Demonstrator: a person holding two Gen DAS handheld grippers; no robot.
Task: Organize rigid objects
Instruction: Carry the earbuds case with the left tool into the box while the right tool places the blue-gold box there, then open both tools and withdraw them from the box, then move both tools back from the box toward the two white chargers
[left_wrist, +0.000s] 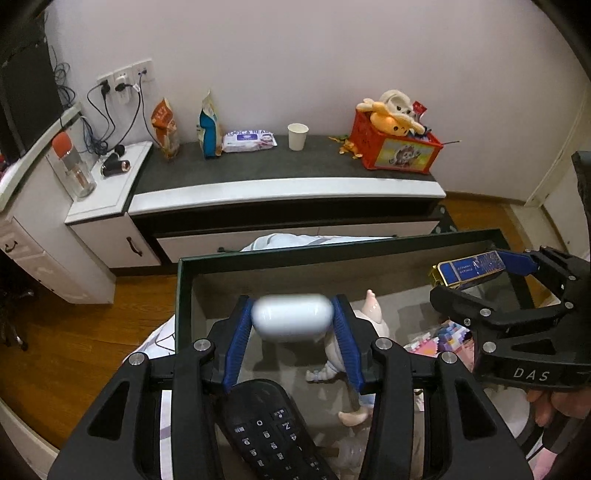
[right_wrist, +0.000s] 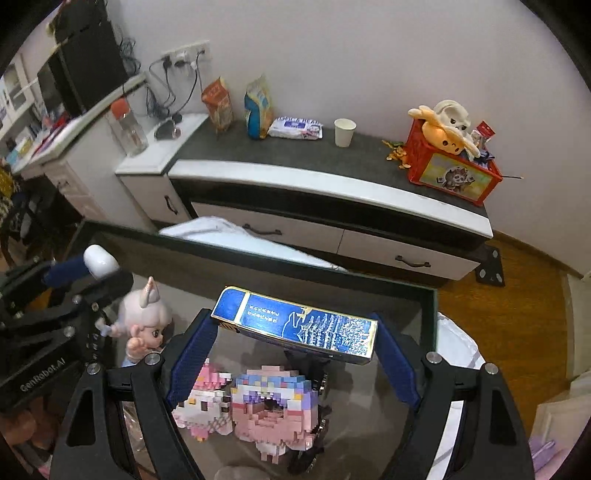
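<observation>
- We take the glass table (left_wrist: 186, 295) as our landmark; both grippers hang over it.
- The left gripper (left_wrist: 291, 319) has a white rounded case (left_wrist: 291, 319) between its blue pads, which touch both ends; the case is blurred, so we cannot read its surface.
- The right gripper (right_wrist: 295, 328) stands wide, clamped on the two short ends of a blue and gold box (right_wrist: 295, 325) held level above the table.
- Under the box, on the table, stand two pixel-block figures (right_wrist: 243, 402), pink and lilac; something dark behind them is mostly hidden.
- A doll (right_wrist: 144, 321) with pale hair and cat ears stands on the table toward its left side, partly covered by the left gripper in the right wrist view.
- A black remote (left_wrist: 266, 428) lies at the table's near edge, cut off by the bottom of the left wrist view.
- Beyond the table's far edge, a white cloth (right_wrist: 207, 227) shows only in part.
</observation>
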